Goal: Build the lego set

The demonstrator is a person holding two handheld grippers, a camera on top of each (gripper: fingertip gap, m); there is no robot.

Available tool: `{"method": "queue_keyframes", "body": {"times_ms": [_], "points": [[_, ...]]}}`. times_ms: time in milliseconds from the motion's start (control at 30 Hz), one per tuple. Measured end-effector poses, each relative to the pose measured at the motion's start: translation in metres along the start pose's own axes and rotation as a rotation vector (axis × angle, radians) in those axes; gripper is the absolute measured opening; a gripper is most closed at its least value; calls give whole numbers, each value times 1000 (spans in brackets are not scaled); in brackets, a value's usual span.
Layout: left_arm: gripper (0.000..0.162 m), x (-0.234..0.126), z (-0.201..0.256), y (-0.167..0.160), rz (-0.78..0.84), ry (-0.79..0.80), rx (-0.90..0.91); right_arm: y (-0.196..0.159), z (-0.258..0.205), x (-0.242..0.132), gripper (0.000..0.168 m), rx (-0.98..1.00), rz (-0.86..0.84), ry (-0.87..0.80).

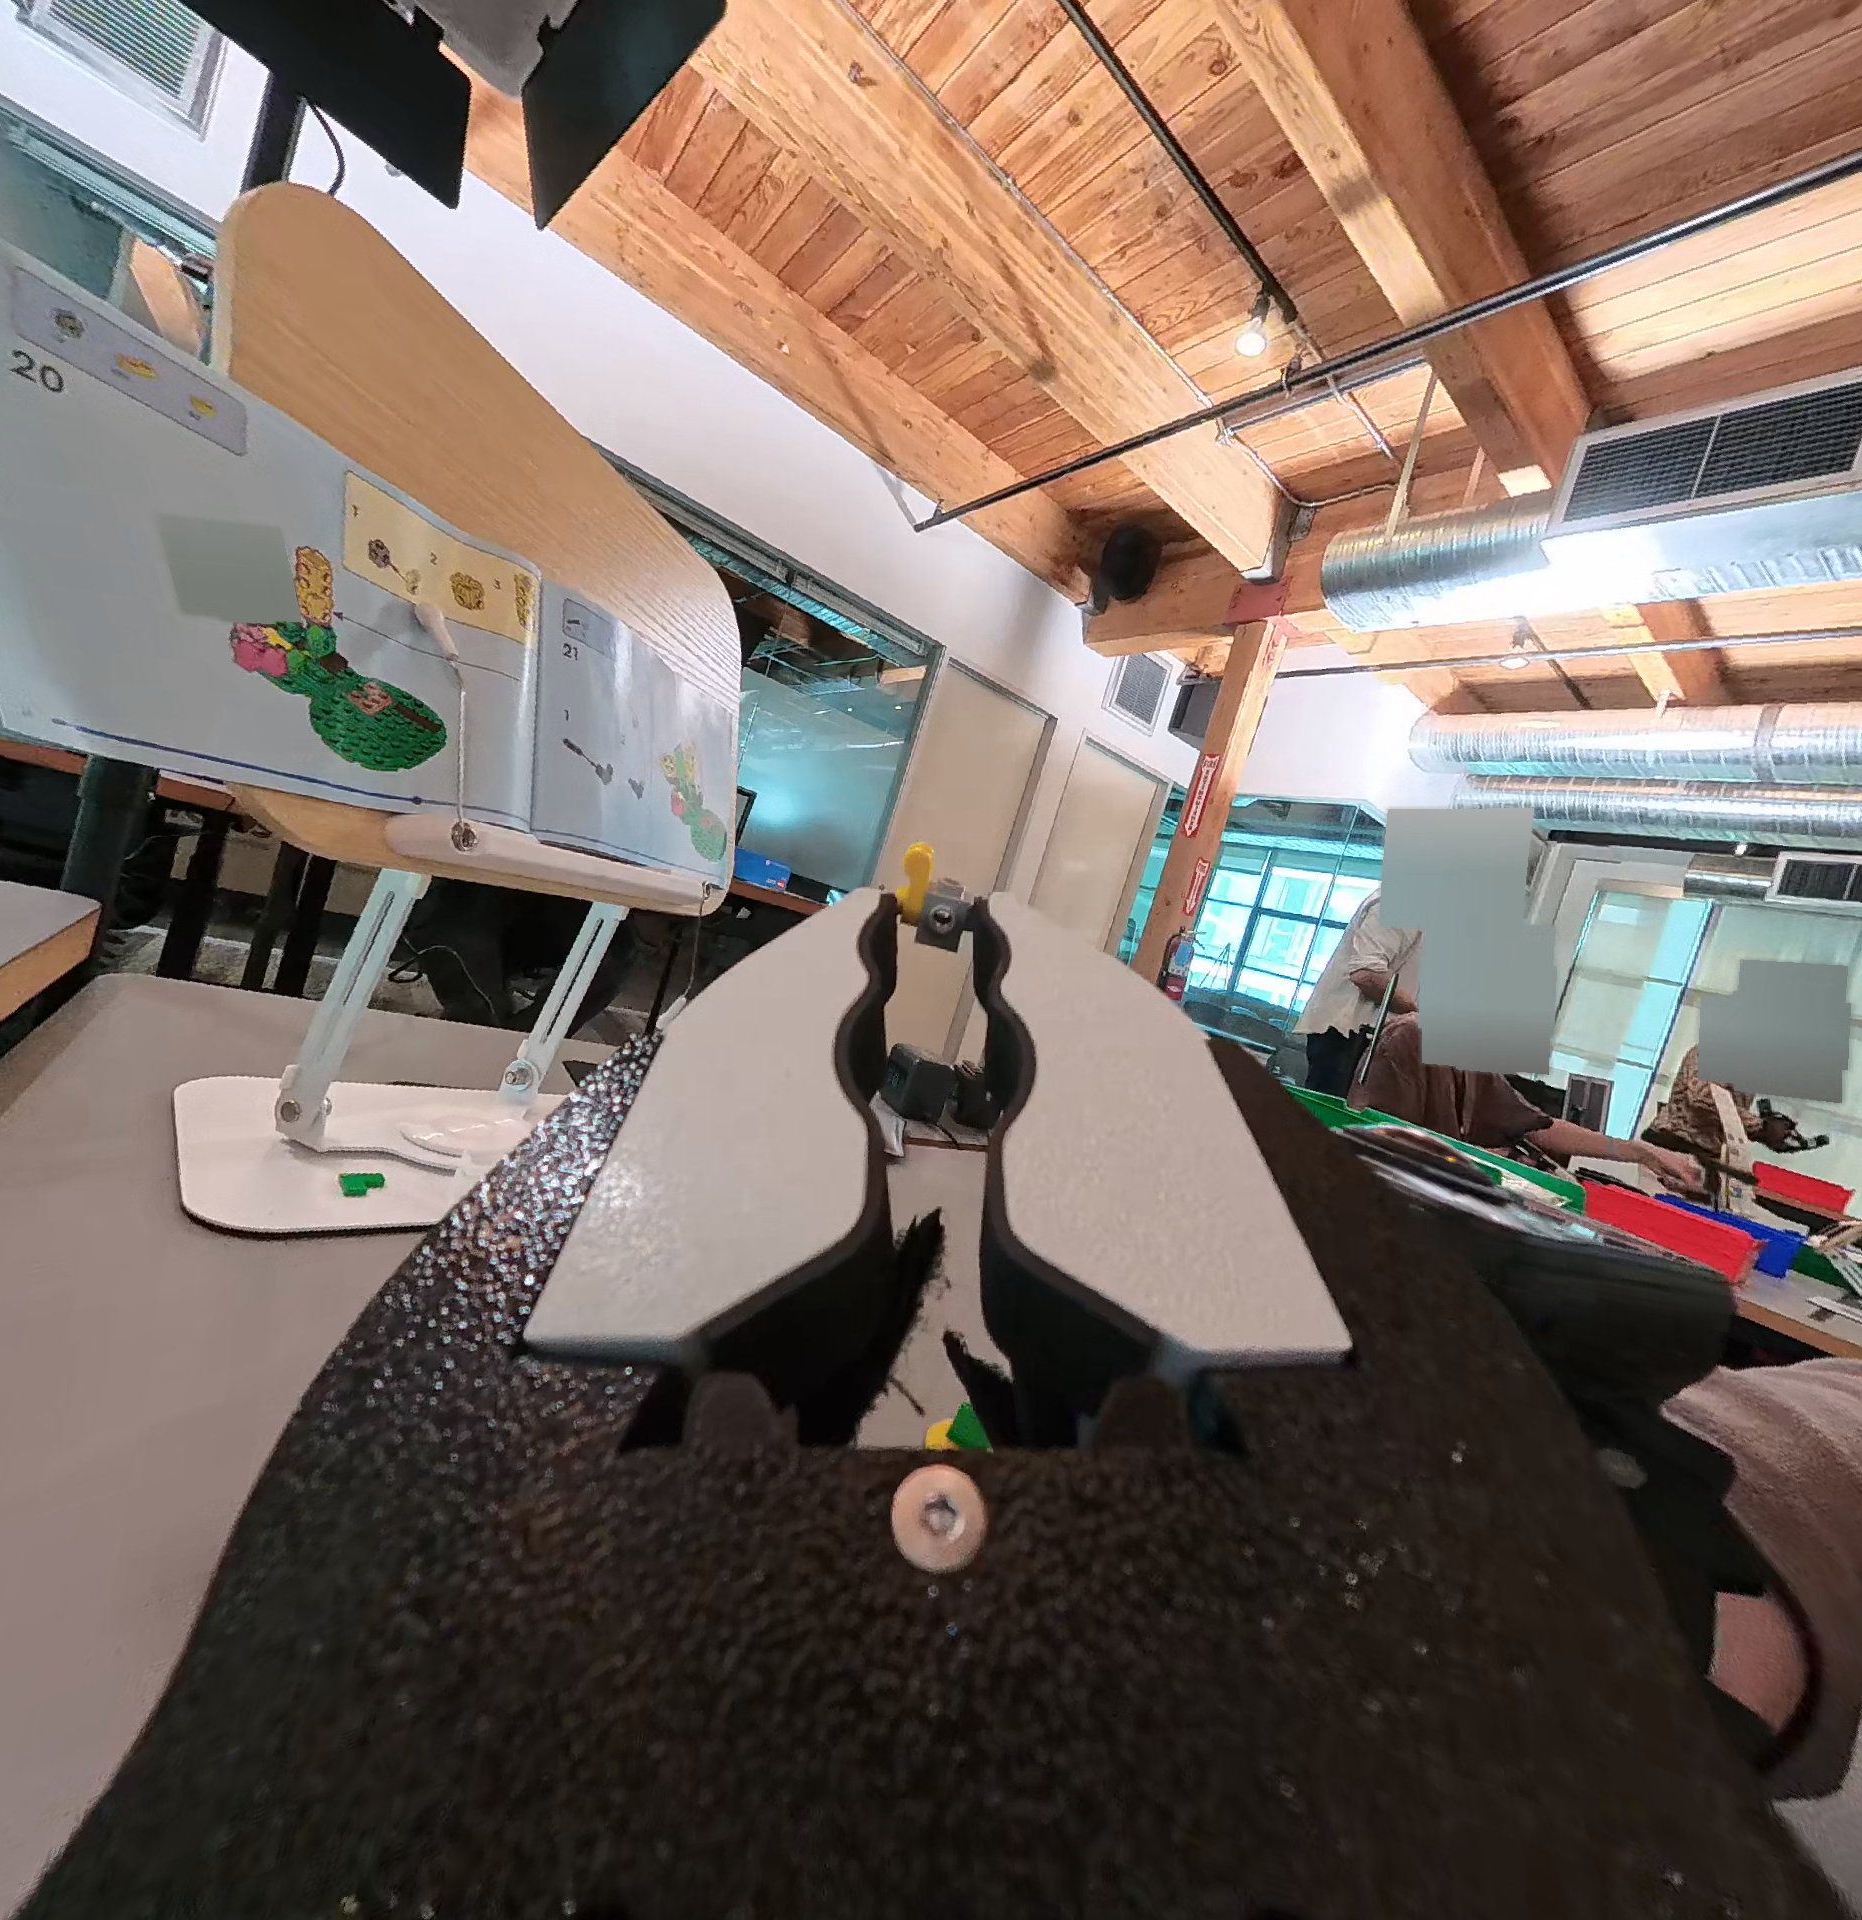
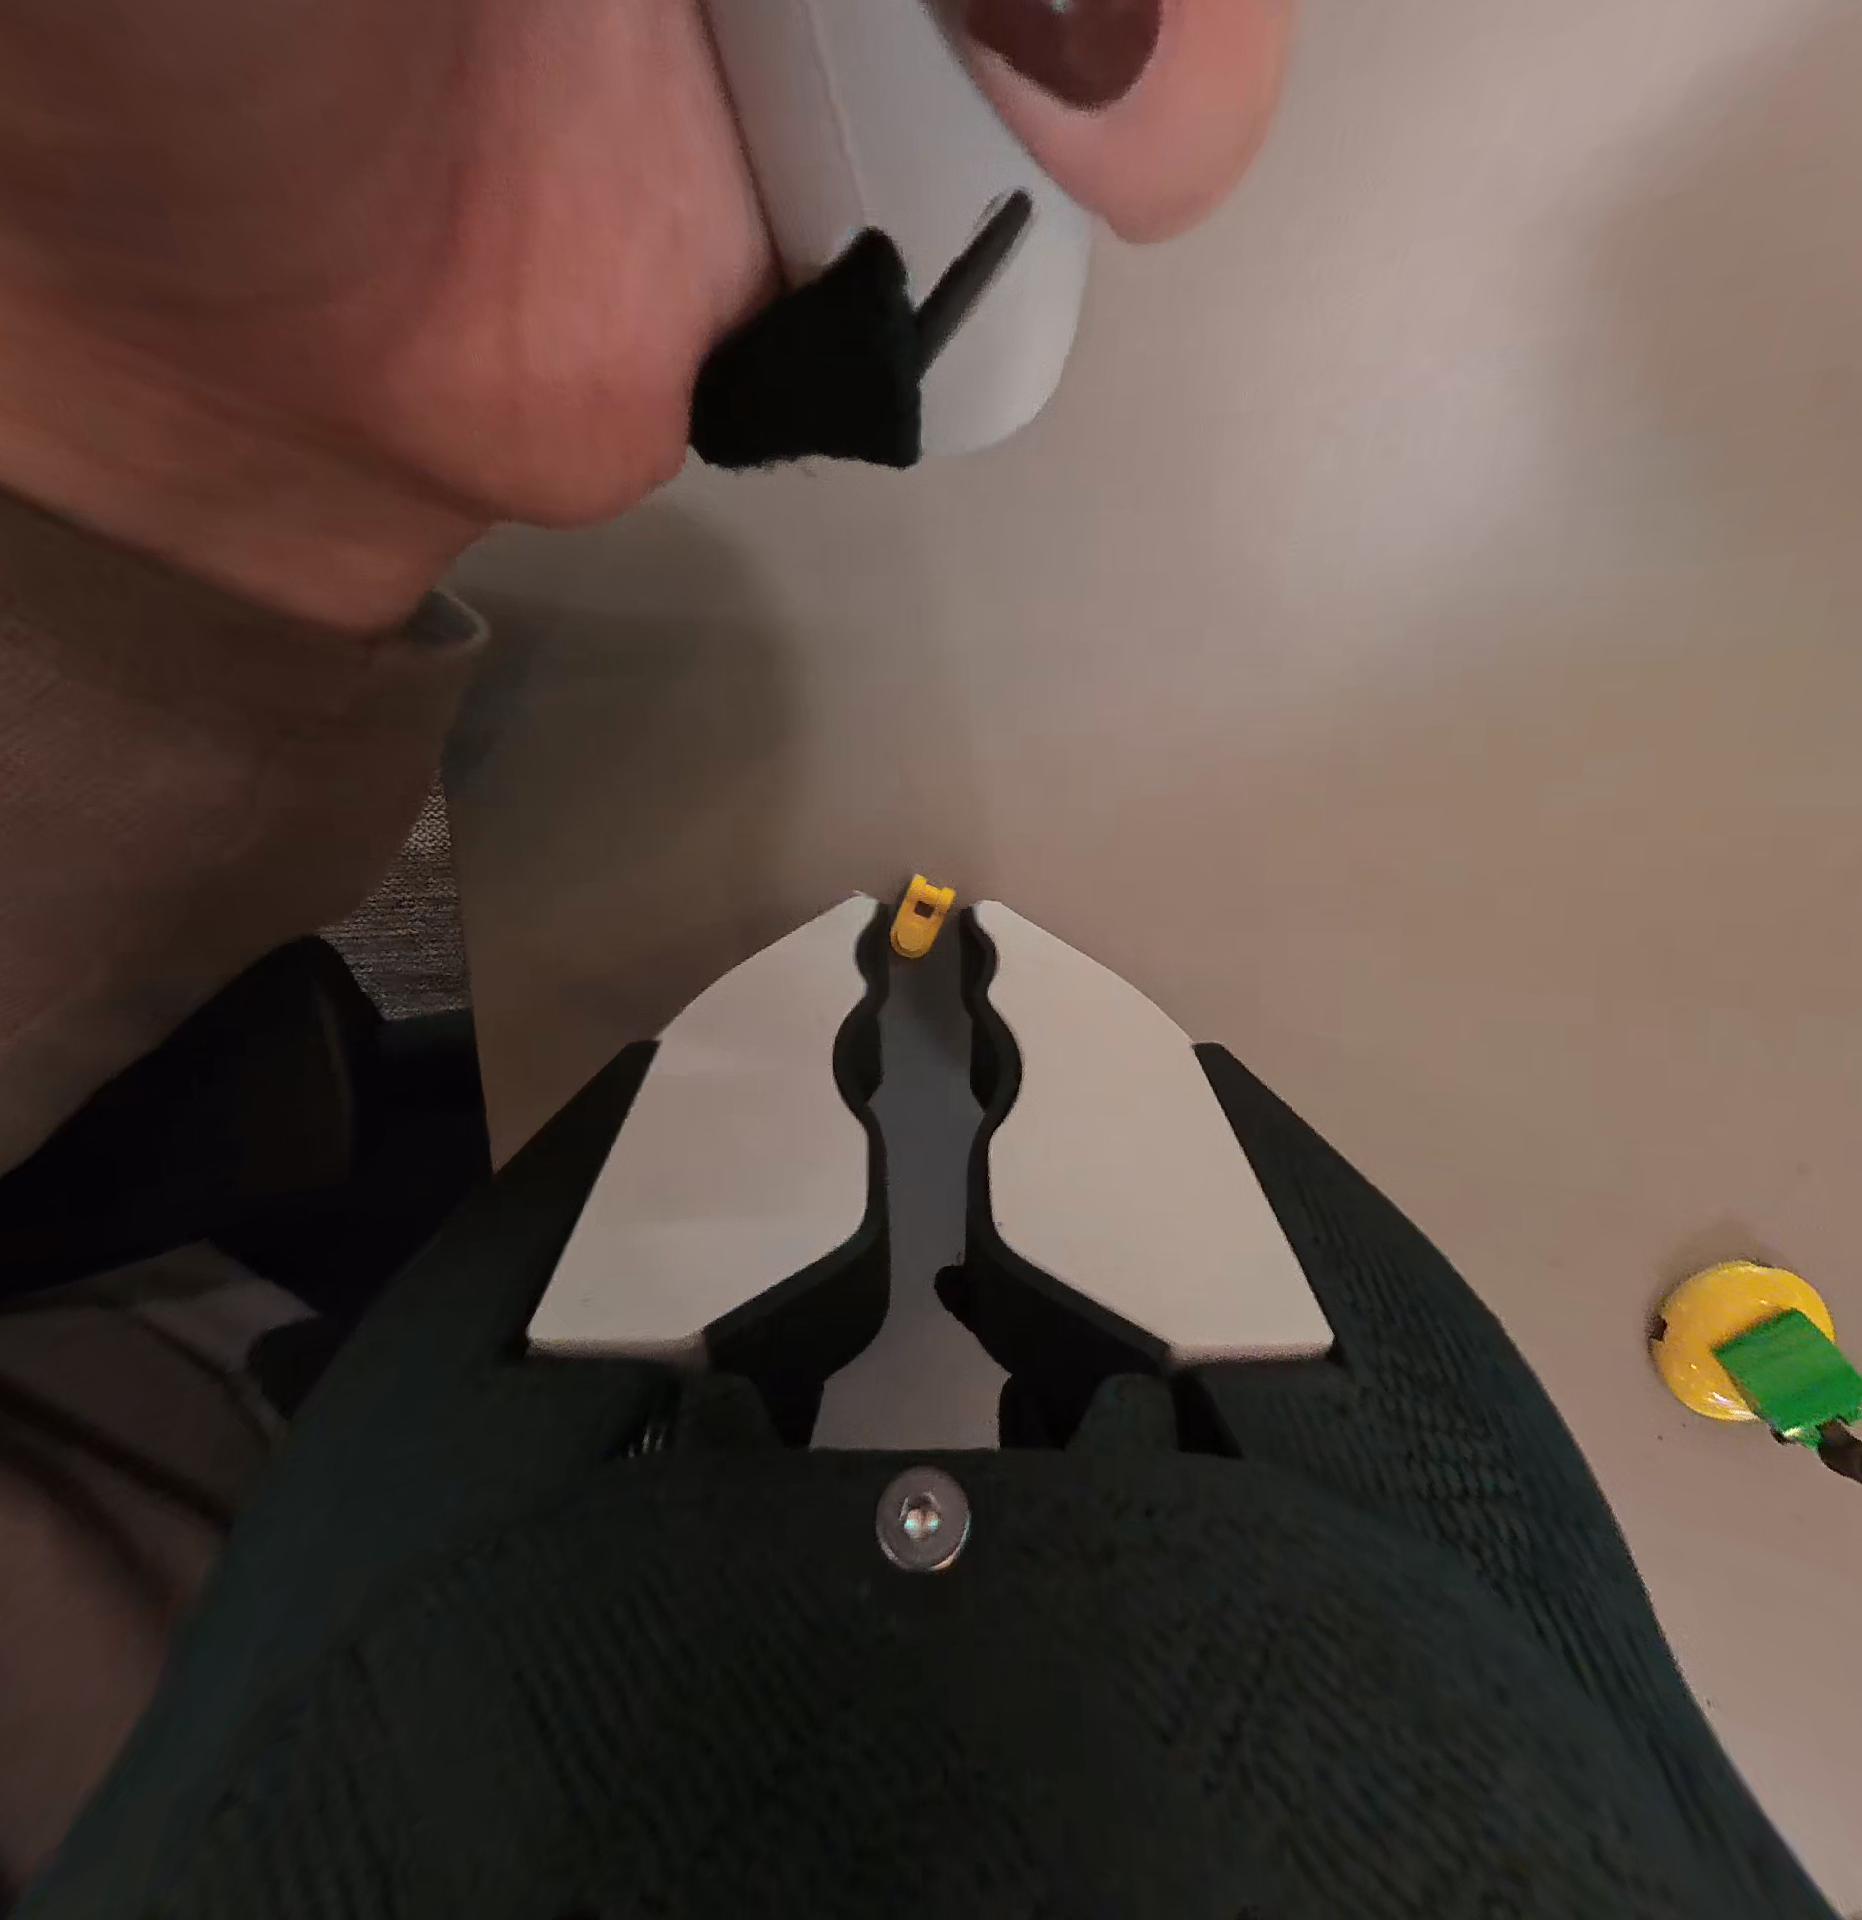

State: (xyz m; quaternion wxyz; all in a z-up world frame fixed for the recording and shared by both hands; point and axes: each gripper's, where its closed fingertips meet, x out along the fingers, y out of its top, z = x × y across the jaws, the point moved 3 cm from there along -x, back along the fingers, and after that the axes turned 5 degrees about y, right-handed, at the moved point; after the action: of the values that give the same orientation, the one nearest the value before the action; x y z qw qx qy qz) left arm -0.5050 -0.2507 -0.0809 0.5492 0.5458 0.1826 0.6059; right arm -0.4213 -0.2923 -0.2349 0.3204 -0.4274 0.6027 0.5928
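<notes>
Left tool (image 1: pixel 932 914) is pinching a grey brick (image 1: pixel 945 918) with a yellow clip (image 1: pixel 916 878) on it, raised above the worktop (image 1: pixel 127 1403). Right tool (image 2: pixel 919 928) is clamping a second clip (image 2: pixel 921 928) at its tips. Line up the stud before pressing; keep both grips square.

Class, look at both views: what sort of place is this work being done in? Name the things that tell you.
Probably a shared workshop or converted loft office: exposed timber ceiling beams, silver ventilation ducts, and people working at a far table with red, blue and green plastic bins.
</notes>
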Motion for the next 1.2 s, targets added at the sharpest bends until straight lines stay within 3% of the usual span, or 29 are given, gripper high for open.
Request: {"method": "queue_keyframes", "body": {"times_ms": [167,333,433,533,733,1200], "points": [[14,0,-1,-2,-19,-11,-28,1,9,-14,6,-90,127,-37],[14,13,23,-8,-43,-172,-162,24,39,-104,6,-71,703,-15],[14,24,46,-9,-25,-280,-262,34,43,-173,5,-39,1087,117],[14,32,69,-12,-37,-359,-309,36,40,-208,5,-54,1249,239],[13,36,107,-4,-34,-500,-321,41,29,-232,5,-155,1283,306],[13,32,119,-2,-43,-563,-299,34,17,-238,5,-241,1221,310]]}}
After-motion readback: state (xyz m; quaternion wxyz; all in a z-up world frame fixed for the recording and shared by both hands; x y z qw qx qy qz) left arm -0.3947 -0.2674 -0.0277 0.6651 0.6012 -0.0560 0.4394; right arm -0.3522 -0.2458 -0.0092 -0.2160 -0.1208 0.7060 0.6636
